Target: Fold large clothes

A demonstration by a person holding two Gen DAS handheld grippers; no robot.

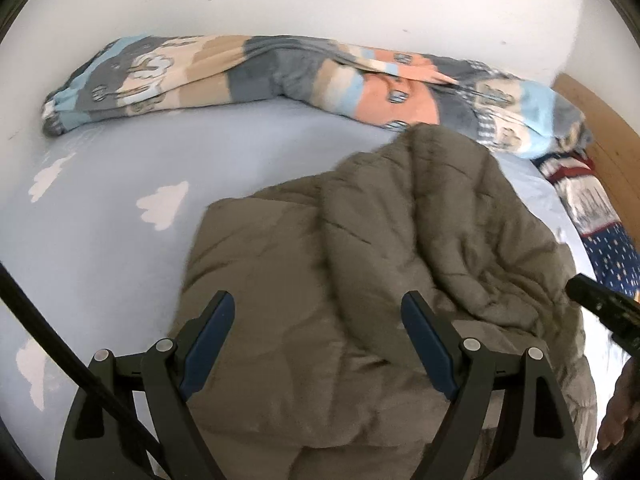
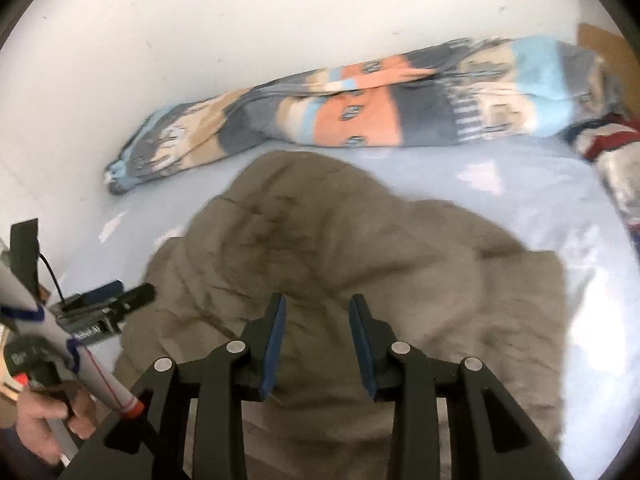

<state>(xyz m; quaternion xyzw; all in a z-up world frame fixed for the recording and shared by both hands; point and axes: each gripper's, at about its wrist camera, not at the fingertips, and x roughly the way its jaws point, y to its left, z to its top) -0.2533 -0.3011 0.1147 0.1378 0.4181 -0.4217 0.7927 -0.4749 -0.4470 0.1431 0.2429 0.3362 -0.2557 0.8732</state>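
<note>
An olive-grey quilted jacket (image 1: 400, 220) lies crumpled on the light blue bed sheet (image 1: 120, 200), its bulk bunched toward the near edge. My left gripper (image 1: 318, 298) hovers over the jacket's near left part, open wide, with no cloth between its blue pads. In the right wrist view the same jacket (image 2: 320, 232) spreads under my right gripper (image 2: 318, 299). Its jaws stand a narrow gap apart and open, nothing pinched between them. My left gripper (image 2: 124, 294) also shows at the left of that view, beside the jacket's edge, held by a hand (image 2: 40, 412).
A patterned fleece blanket (image 1: 260, 68) lies rolled along the white wall at the back of the bed. A dark blue and red cloth (image 1: 592, 208) sits at the right by a wooden headboard (image 1: 600, 120). Bare sheet with white clouds stretches left of the jacket.
</note>
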